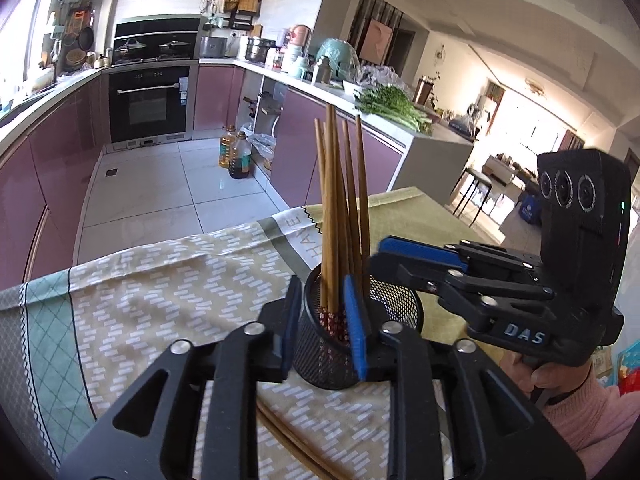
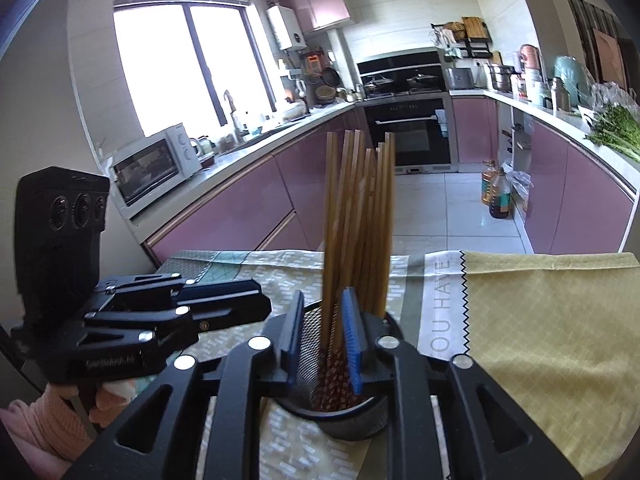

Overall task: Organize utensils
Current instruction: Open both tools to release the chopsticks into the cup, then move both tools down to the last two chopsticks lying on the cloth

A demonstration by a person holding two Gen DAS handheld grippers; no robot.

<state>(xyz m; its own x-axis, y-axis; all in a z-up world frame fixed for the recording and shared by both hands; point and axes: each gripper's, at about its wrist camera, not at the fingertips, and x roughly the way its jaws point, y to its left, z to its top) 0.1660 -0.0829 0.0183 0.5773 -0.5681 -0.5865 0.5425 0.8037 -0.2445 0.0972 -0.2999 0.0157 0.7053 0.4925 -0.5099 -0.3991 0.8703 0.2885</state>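
On the patterned cloth | black mesh cup holds upright wooden chopsticks, dark floral tips down | left tongs parted, straddling the cup's wall | right tongs likewise | spare chopsticks lie beside the cup.

The space directly ahead of the left gripper is taken up by the black mesh holder, over whose rim wall the fingers are set. Passage above the holder is barred by the upright chopsticks, which fan out towards their tops. To the right of the left gripper, approach is blocked by the right gripper, which reaches to the same holder. To the left and ahead-left, the tablecloth is left bare. Below and behind the left gripper, loose chopsticks lie on the cloth. To the right of the right gripper, open yellow cloth is available.
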